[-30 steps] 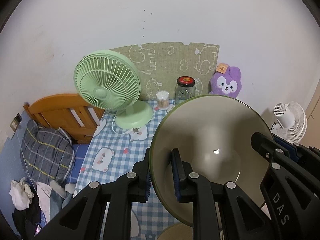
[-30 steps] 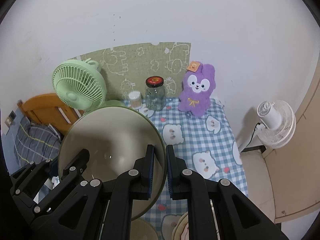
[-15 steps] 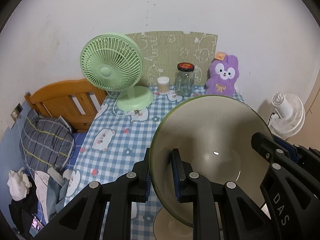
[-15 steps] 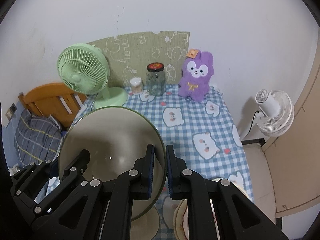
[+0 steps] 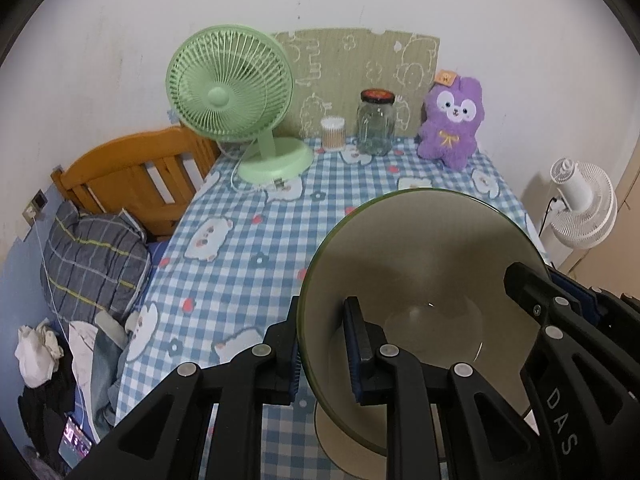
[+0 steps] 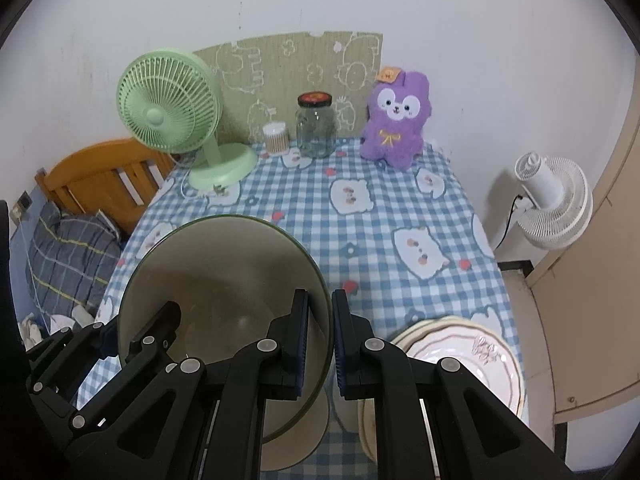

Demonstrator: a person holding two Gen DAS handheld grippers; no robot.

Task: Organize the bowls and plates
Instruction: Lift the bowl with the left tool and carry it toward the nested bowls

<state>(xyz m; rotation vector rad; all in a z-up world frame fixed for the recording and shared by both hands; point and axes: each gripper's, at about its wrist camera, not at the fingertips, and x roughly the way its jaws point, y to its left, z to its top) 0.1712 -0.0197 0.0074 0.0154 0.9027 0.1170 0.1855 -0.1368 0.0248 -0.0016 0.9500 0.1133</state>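
A large beige bowl with a green rim (image 5: 424, 276) (image 6: 224, 280) hangs above the checked tablecloth, held from both sides. My left gripper (image 5: 324, 344) is shut on its left rim. My right gripper (image 6: 320, 340) is shut on its right rim. Under the bowl a second beige bowl or dish (image 6: 296, 440) (image 5: 340, 444) shows partly on the table. A stack of pink-trimmed plates (image 6: 472, 360) lies at the near right, beside my right gripper.
At the back of the table (image 6: 400, 200) stand a green desk fan (image 6: 172, 120), a cotton swab tub (image 6: 276, 138), a glass jar (image 6: 316, 126) and a purple plush (image 6: 394, 120). A wooden bed frame (image 5: 132, 176) is left, a white fan (image 6: 548, 204) right.
Both grippers have pulled back and tilted down with the bowl held between them. More of the table, the plate stack and the dish beneath have come into view.
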